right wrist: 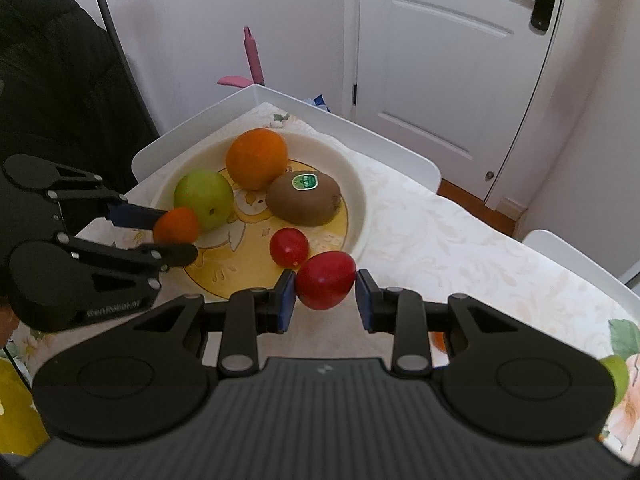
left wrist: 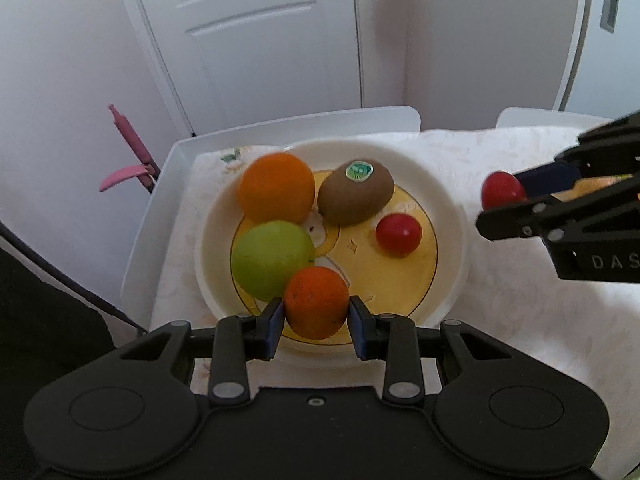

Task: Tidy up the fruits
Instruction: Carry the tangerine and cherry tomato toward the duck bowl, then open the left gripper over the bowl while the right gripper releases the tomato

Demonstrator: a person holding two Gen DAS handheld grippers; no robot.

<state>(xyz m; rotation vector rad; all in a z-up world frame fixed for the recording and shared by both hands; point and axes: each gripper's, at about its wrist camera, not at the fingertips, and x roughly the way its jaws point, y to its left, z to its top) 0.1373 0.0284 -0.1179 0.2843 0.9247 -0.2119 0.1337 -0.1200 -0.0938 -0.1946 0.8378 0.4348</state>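
A white plate (left wrist: 452, 216) with a yellow centre holds a large orange (left wrist: 276, 187), a kiwi (left wrist: 355, 192) with a green sticker, a green apple (left wrist: 272, 258) and a small red fruit (left wrist: 399, 235). My left gripper (left wrist: 316, 320) is shut on a small orange fruit (left wrist: 316, 302) over the plate's near rim. My right gripper (right wrist: 326, 294) is shut on a red fruit (right wrist: 326, 280) beside the plate's (right wrist: 360, 200) edge. In the right wrist view I see the left gripper (right wrist: 172, 232) and its orange fruit (right wrist: 176, 225).
The plate sits on a floral tablecloth (right wrist: 460, 248) inside a white tray (left wrist: 160, 208). A white door (left wrist: 260, 40) and walls stand behind. A pink object (left wrist: 132, 152) is left of the tray. An orange fruit (right wrist: 439, 342) and a green fruit (right wrist: 618, 374) lie near the right gripper.
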